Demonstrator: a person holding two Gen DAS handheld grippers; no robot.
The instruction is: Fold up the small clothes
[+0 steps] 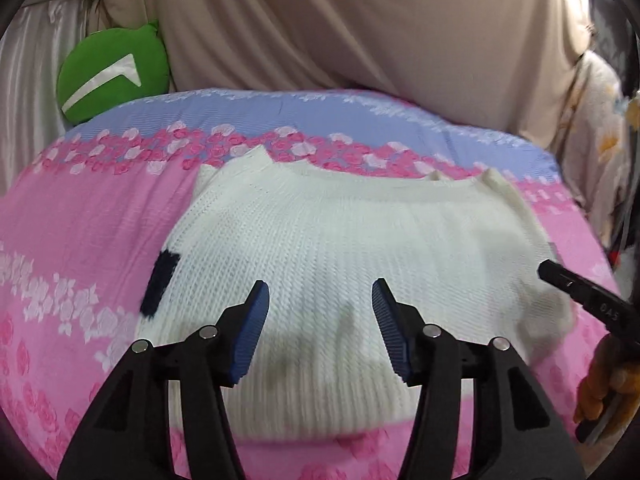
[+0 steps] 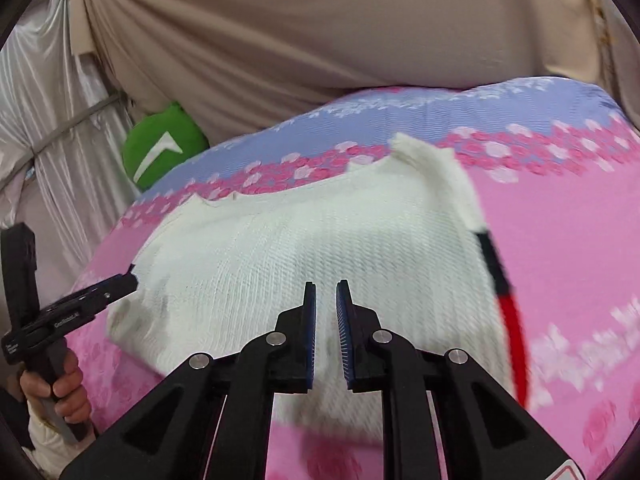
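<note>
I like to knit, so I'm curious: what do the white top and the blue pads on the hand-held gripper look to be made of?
The white sweater looks like chunky knitted yarn, wool or acrylic, matte, with raised ribs of stitches running across it. The blue pads on the left hand-held gripper look like moulded rubber or plastic, with fine ridges; which one is unclear.

A bed covered by a pink and lavender rose-print sheet (image 1: 100,216) fills the foreground. Behind it hangs a beige draped cloth (image 1: 360,24). A green cushion (image 1: 114,74) sits at the sheet's far-left corner, beside silvery curtains (image 2: 52,120).
</note>
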